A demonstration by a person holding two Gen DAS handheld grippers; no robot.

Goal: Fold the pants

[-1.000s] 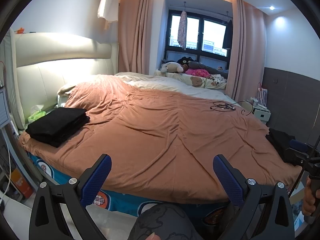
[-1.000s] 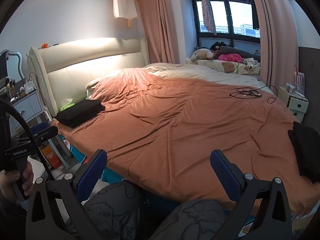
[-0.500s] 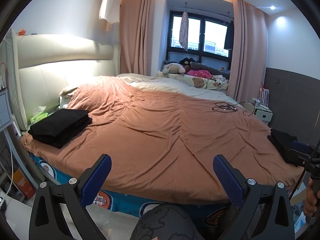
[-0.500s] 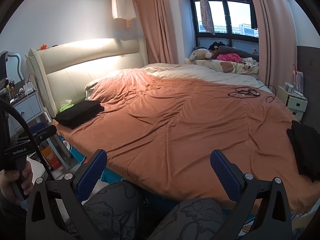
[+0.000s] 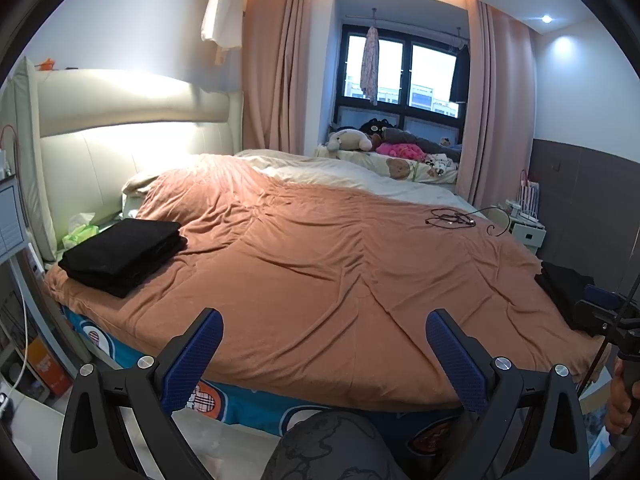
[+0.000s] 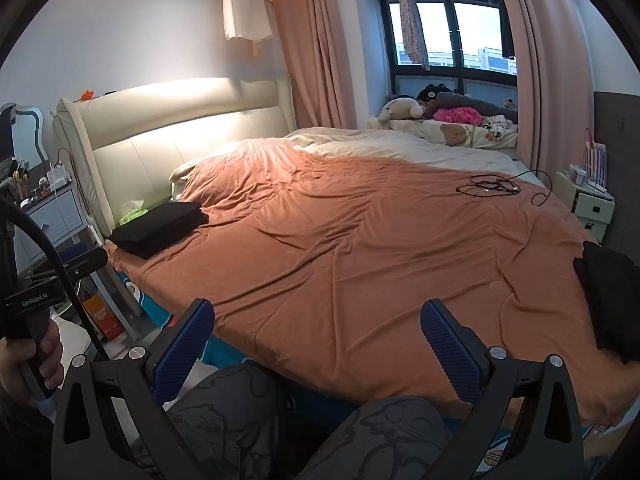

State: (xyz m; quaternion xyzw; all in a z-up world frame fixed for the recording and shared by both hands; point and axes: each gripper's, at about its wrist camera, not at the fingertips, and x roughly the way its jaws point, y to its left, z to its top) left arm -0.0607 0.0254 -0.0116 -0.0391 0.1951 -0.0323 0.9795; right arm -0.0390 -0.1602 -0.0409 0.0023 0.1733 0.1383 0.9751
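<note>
The middle of the bed [image 5: 320, 272] is free for passing. A folded black stack [image 5: 120, 254] blocks at 9 o'clock, a cable [image 5: 450, 218] at 1 o'clock, dark clothes [image 6: 608, 296] at 3 o'clock.

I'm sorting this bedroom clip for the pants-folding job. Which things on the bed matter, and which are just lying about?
For the job:
- folded black stack near the headboard
- loose black garment at the bed's right edge, seemingly unfolded
- left tongs and right tongs, both open and empty

Lying about:
- black cable
- green tissue pack
- plush toys
</note>
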